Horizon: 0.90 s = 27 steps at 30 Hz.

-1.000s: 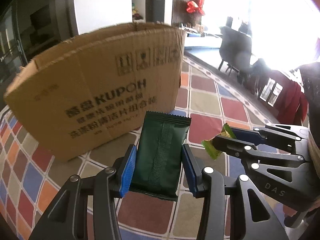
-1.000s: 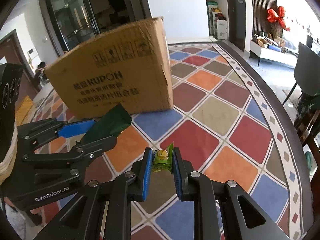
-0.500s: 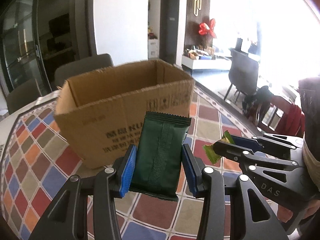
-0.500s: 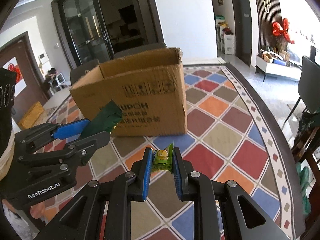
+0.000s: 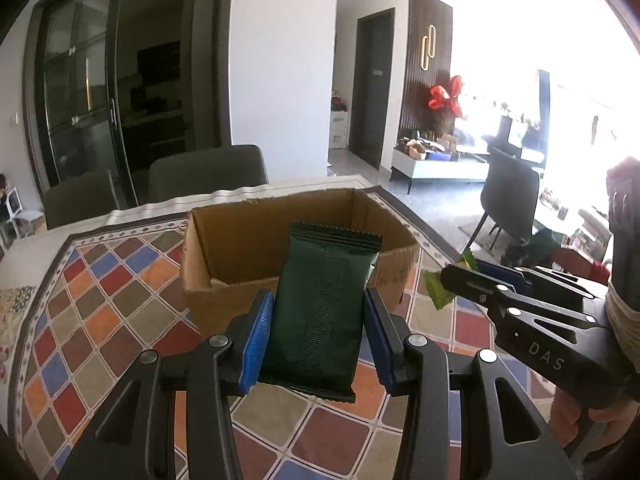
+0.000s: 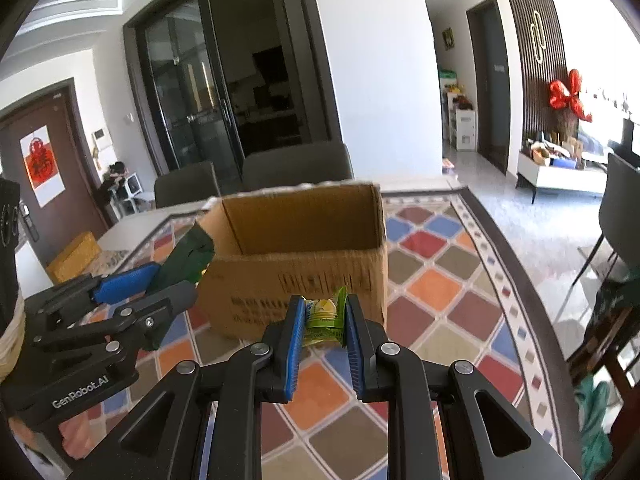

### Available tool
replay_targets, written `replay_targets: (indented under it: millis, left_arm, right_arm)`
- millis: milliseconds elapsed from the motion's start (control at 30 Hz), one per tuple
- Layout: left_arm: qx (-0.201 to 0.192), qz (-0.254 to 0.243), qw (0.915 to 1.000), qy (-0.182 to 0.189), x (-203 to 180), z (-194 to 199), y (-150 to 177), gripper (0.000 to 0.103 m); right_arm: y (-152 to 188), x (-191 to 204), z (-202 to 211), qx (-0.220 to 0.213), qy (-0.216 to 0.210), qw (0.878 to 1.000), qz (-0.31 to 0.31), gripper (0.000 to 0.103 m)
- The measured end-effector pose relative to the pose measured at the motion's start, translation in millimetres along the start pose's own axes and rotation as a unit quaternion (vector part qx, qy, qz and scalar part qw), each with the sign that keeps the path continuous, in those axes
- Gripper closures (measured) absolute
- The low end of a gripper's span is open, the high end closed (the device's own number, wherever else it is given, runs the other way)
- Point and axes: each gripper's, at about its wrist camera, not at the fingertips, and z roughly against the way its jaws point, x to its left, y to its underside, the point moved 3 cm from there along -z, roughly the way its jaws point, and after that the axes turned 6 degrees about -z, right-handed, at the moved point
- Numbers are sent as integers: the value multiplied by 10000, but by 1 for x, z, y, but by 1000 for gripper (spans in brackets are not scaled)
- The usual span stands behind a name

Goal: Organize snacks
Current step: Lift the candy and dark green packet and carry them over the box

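Note:
My left gripper (image 5: 314, 320) is shut on a dark green snack packet (image 5: 320, 304), held upright between its blue pads. The same packet (image 6: 186, 256) and left gripper (image 6: 154, 284) show at the left of the right wrist view. A small light green candy wrapper (image 6: 323, 314) is pinched in my right gripper (image 6: 322, 320), which is shut on it. That wrapper (image 5: 438, 292) and right gripper (image 5: 460, 280) appear at the right in the left wrist view. An open cardboard box (image 5: 280, 248) stands just beyond both grippers; its inside (image 6: 304, 220) shows bare brown walls.
The box stands on a table with a colourful diamond-patterned cloth (image 5: 100, 312). Grey chairs (image 5: 208, 172) stand behind the table's far edge. A dark chair (image 6: 620, 208) and other furniture are off to the right. A person's hand (image 5: 592, 428) holds the right gripper.
Both grippers have risen with their snacks. The box, first seen from its printed side, now shows its open top and inside from above.

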Motion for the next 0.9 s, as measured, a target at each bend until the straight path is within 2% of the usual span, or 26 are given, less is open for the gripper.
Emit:
replay_targets:
  millis: [200,433,633,900]
  left_arm:
    - [-90,147,9997,-149,14,7,-19,58]
    - [-63,137,9993,-345,28,5,-41,58]
    - [86,232,9992,-298,40,-9,-54,58]
    - [489,426,9979,-89,56,-46,-63,58]
  right_arm:
    - [-27,13,-4,-137,-94,9997,171,82]
    - [-54,25,-14,-92,-164,9993,326,82]
    - [-70,33,-20,-97,-162,9988,454,82]
    - [-85,40,-40,17,-135,9985,538,82]
